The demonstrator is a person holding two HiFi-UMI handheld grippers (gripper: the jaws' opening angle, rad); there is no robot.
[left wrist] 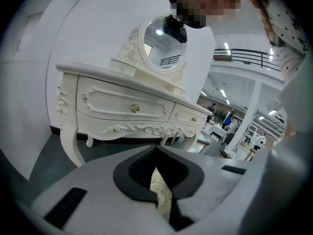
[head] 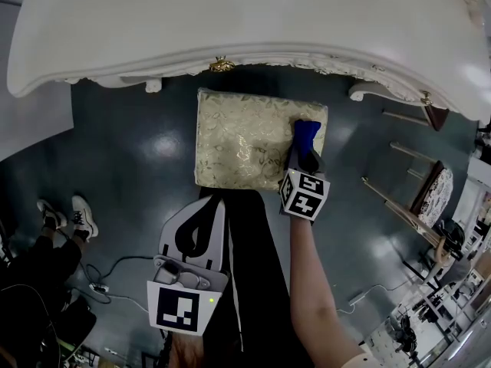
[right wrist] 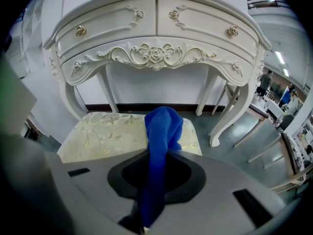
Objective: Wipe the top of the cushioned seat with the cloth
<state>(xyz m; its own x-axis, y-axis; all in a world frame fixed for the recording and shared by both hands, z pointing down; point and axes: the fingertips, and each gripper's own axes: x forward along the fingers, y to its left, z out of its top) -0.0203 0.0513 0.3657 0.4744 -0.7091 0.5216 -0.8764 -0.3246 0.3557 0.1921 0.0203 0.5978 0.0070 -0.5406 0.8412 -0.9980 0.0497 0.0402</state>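
The cushioned seat (head: 238, 140) is cream with a gold leaf pattern and stands on the dark floor in front of a white dressing table. My right gripper (head: 305, 153) is shut on a blue cloth (head: 306, 133) over the seat's right front part. In the right gripper view the blue cloth (right wrist: 164, 126) runs up between the jaws of the right gripper (right wrist: 159, 153), and its end rests on the seat (right wrist: 105, 133). My left gripper (head: 201, 222) hangs shut and empty just short of the seat's front edge. A strip of seat fabric (left wrist: 161, 192) shows through its closed jaws (left wrist: 156, 150).
The white dressing table (head: 230, 21) stands behind the seat, its curved legs (right wrist: 222, 111) to either side. A mirror (left wrist: 159, 43) sits on top. Another person's shoes (head: 69, 217) and cables (head: 115, 271) are at the left. Chairs (head: 431, 194) stand at the right.
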